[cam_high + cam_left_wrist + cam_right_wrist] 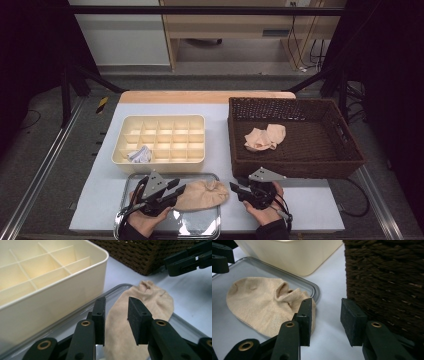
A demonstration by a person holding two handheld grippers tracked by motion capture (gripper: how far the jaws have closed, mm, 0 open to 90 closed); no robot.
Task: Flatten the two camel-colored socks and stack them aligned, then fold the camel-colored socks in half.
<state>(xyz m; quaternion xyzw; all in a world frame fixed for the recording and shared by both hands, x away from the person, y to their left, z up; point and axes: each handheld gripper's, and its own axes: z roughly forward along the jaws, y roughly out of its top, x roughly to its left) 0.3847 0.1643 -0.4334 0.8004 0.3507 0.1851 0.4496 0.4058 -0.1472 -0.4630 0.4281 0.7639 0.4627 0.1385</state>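
The beige sock [202, 195] lies flat on the shiny metal tray [212, 227] at the near edge of the desk [220, 150], with its open end hanging a little over the right rim of the tray. The left tongs [176, 192] are over the left part of the sock. In the left gripper view the two black jaws stand apart at a middle width above the cloth [140, 312], and they do not press it. The right tongs [237, 190] are just beside the right end of the sock, over the bare desk between the tray and the brown wicker basket [350, 160]. In the right gripper view these jaws are also parted and nothing is between them; the sock [262, 302] is to their left and the basket wall [384, 277] to their right. Behind the tray stands a cream box with many small compartments [165, 162]; a small white and grey bundle [140, 154] sits in a near left compartment. Inside the basket lies another beige sock [265, 137], crumpled.
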